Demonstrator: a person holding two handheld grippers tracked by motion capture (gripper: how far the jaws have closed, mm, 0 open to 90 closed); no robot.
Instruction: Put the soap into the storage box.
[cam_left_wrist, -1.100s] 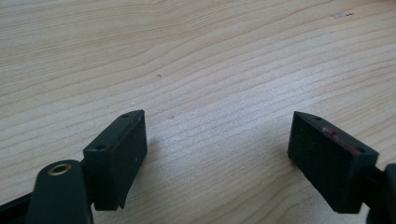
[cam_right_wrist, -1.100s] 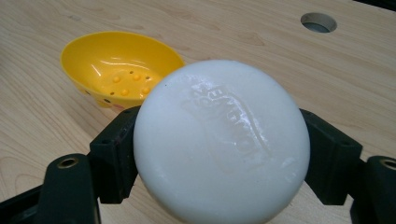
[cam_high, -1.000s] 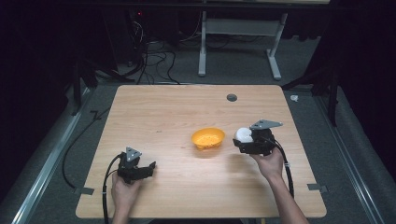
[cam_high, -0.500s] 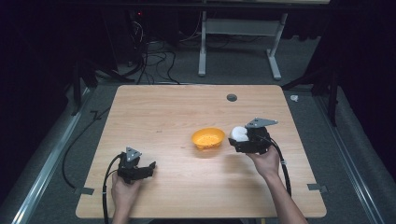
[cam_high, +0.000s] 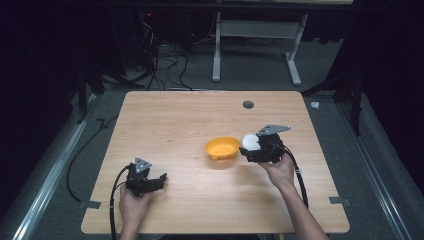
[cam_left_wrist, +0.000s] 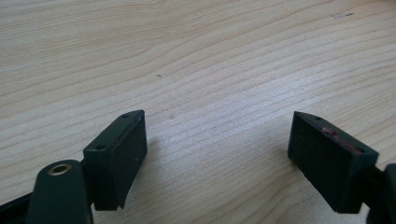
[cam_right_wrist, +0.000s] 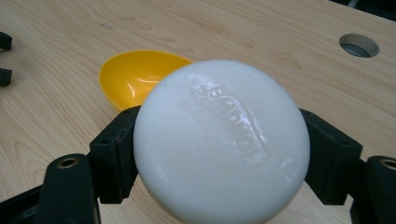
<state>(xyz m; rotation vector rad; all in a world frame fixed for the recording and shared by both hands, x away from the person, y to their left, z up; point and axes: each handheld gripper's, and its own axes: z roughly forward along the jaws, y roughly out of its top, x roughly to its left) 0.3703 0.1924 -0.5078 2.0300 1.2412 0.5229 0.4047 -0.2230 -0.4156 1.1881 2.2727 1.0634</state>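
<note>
Right hand-held gripper (cam_right_wrist: 219, 154) pinches a white soap bar (cam_right_wrist: 220, 144) just beside the yellow bowl (cam_high: 222, 148); left hand-held gripper (cam_left_wrist: 217, 158), well apart from the bowl, spread over bare wooden table (cam_high: 175, 120).

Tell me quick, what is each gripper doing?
Left gripper: open, holding nothing, over the bare table.
Right gripper: shut on the white soap, beside the yellow bowl.

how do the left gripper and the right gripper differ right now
The left gripper is open with nothing between its jaws; the right gripper is shut on a white round bar of soap.
The left gripper sits low by the table's near left part; the right gripper is held beside the yellow bowl, right of it in the high view.
Both are black, two-jawed and hand-held.
</note>
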